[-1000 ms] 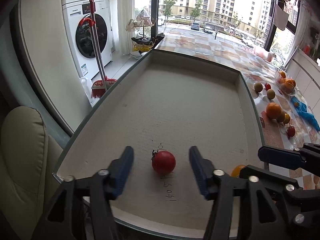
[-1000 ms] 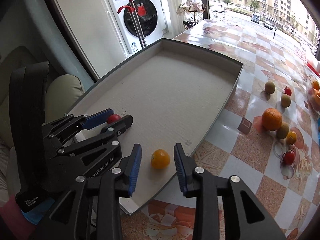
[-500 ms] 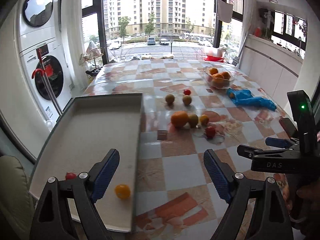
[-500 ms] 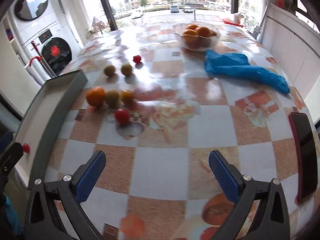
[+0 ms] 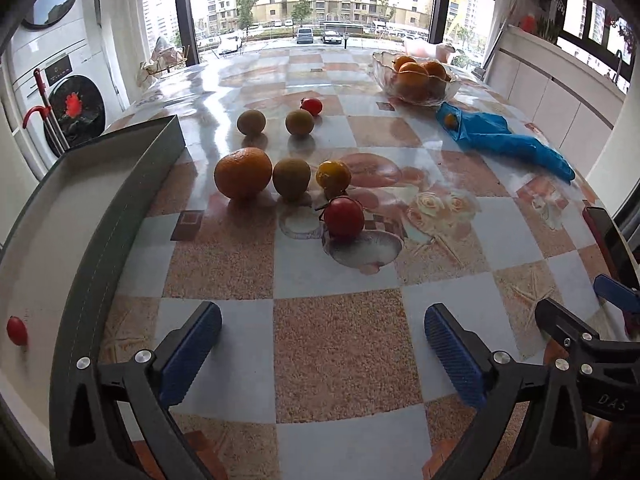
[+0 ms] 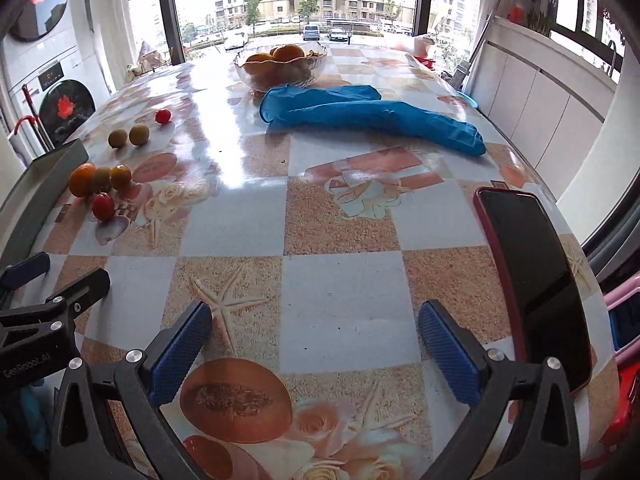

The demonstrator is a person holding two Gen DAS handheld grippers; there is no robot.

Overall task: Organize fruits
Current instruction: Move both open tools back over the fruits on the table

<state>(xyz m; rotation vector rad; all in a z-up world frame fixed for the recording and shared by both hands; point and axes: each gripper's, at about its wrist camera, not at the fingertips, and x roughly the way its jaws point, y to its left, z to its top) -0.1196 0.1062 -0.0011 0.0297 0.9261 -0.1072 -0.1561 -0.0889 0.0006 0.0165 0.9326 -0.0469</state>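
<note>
My left gripper (image 5: 322, 338) is open and empty above the tablecloth. Ahead of it lie a red tomato (image 5: 343, 217), a yellow tomato (image 5: 333, 174), a green fruit (image 5: 291, 178) and a large orange (image 5: 243, 173). Two more green fruits (image 5: 251, 122) and a small red tomato (image 5: 311, 105) lie farther back. A grey tray (image 5: 108, 216) at the left holds a small red tomato (image 5: 17, 331). My right gripper (image 6: 314, 334) is open and empty over bare tablecloth; the same fruit cluster (image 6: 100, 184) is far to its left.
A glass bowl of oranges (image 5: 416, 76) stands at the back; it also shows in the right wrist view (image 6: 280, 62). A blue cloth (image 6: 368, 114) lies in front of it. A phone in a red case (image 6: 532, 272) lies at the right table edge.
Both grippers have left the tray, where they released a red and a yellow tomato, and swung right over the table. Their jaws have opened wider.
</note>
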